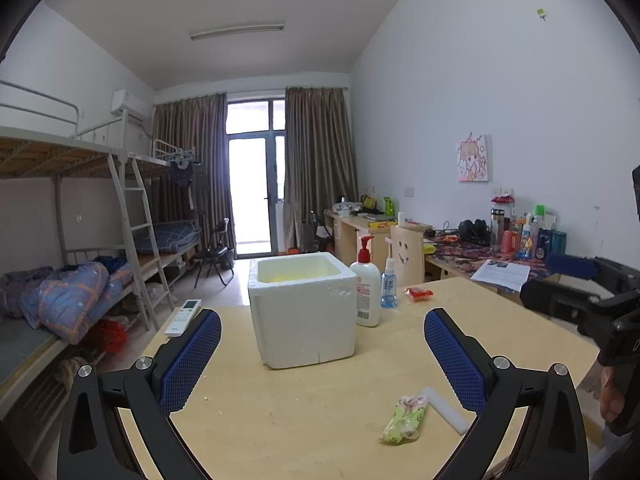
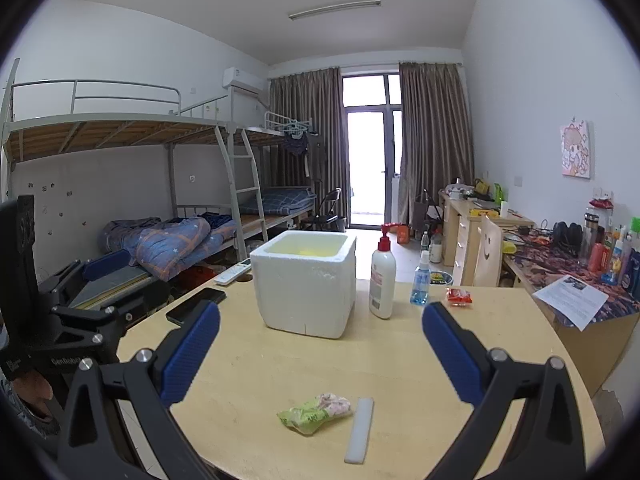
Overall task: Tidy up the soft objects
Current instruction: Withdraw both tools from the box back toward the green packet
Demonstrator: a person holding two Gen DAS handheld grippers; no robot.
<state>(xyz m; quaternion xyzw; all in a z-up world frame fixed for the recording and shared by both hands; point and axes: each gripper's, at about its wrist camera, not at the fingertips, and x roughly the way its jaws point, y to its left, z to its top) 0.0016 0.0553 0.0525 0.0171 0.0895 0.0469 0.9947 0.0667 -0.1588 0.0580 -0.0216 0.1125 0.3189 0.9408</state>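
Observation:
A white foam box (image 1: 302, 308) stands open on the wooden table (image 1: 280, 420); it also shows in the right wrist view (image 2: 306, 284). A soft green and pink packet (image 1: 405, 418) lies near the front, beside a white foam strip (image 1: 446, 410); both show in the right wrist view, packet (image 2: 316, 412), strip (image 2: 360, 428). A small red packet (image 1: 419, 293) lies behind, also in the right wrist view (image 2: 459, 295). My left gripper (image 1: 322, 354) is open and empty, above the table before the box. My right gripper (image 2: 320, 350) is open and empty, above the green packet.
A white pump bottle (image 1: 367, 284) and a blue spray bottle (image 1: 389, 286) stand right of the box. A remote (image 1: 183, 317) lies at the table's left edge, a dark phone (image 2: 196, 305) near it. Bunk beds stand left, cluttered desks right.

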